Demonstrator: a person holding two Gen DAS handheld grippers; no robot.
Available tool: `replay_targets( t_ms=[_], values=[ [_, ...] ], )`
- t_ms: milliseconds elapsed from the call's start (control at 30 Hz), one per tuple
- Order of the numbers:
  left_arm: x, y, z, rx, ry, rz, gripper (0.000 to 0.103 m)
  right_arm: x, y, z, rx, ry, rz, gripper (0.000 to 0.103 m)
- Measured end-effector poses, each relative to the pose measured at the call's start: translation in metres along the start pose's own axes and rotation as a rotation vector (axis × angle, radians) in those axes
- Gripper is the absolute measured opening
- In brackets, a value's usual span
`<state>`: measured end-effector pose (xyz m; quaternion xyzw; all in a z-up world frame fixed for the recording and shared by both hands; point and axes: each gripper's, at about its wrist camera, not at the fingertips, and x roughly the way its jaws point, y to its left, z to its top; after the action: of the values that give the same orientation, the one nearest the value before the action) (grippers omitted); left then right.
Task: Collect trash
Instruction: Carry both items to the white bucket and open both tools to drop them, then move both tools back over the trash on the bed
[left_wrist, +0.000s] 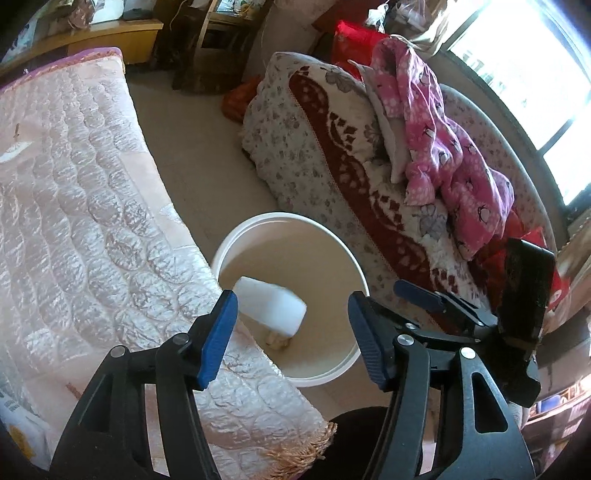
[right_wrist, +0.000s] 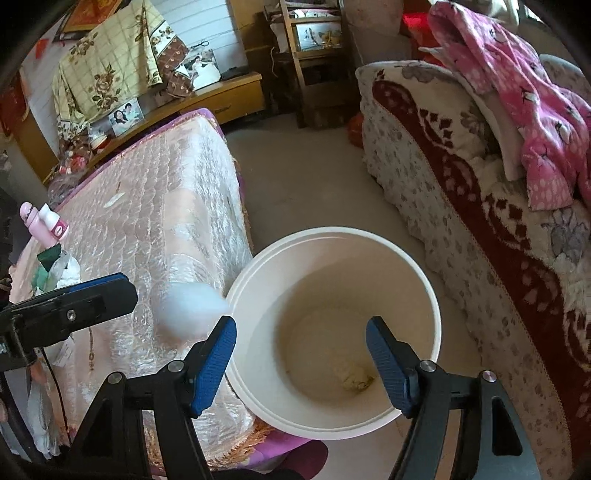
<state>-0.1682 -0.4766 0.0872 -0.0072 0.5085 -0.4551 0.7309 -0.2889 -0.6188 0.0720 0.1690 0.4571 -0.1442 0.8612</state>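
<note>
A white bucket (left_wrist: 277, 218) (right_wrist: 334, 233) stands on the floor against the corner of a table covered in pink quilted cloth. A crumpled yellowish scrap (left_wrist: 277, 341) (right_wrist: 355, 377) lies on the bucket's bottom. A blurred white piece (left_wrist: 271, 304) (right_wrist: 189, 314) hangs in the air at the bucket's near-left rim and touches no pad. My left gripper (left_wrist: 291, 325) is open above the bucket with nothing between its blue pads. My right gripper (right_wrist: 301, 343) is open over the bucket's mouth, also with nothing in it. The right gripper's finger (left_wrist: 417, 297) shows in the left wrist view.
The pink quilted table (left_wrist: 92, 221) (right_wrist: 166, 206) is on the left, with pink bottles (right_wrist: 44, 223) and a crumpled plastic bag (right_wrist: 55, 271) on it. On the right is a bed under a floral blanket (left_wrist: 325, 158) (right_wrist: 461, 177), with a pink garment (left_wrist: 443, 147) on top. Bare floor (right_wrist: 303, 177) runs between them.
</note>
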Motion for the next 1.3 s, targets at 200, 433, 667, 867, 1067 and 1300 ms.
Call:
replay_targets(
  t_ms=[200,433,667,867,1067,1300],
  values=[
    [-0.013,0.004,-0.009,-0.014,-0.021,0.076,0.061,-0.01,0.006,-0.004,-0.013,-0.008,0.01,0.071],
    [-0.041,0.01,-0.027,-0.005,-0.084,0.188,0.061,-0.023,0.027,-0.007,-0.036,-0.042,0.038,0.071],
    [-0.075,0.025,-0.047,-0.004,-0.161,0.295,0.061,-0.034,0.06,-0.007,-0.083,-0.069,0.056,0.071],
    [-0.105,0.04,-0.061,-0.022,-0.204,0.347,0.061,-0.042,0.096,-0.008,-0.131,-0.088,0.098,0.072],
    [-0.134,0.048,-0.07,-0.042,-0.244,0.352,0.061,-0.047,0.13,-0.01,-0.174,-0.095,0.135,0.074],
    [-0.18,0.057,-0.075,-0.065,-0.281,0.307,0.061,-0.054,0.16,-0.02,-0.229,-0.09,0.192,0.075]
  ],
)
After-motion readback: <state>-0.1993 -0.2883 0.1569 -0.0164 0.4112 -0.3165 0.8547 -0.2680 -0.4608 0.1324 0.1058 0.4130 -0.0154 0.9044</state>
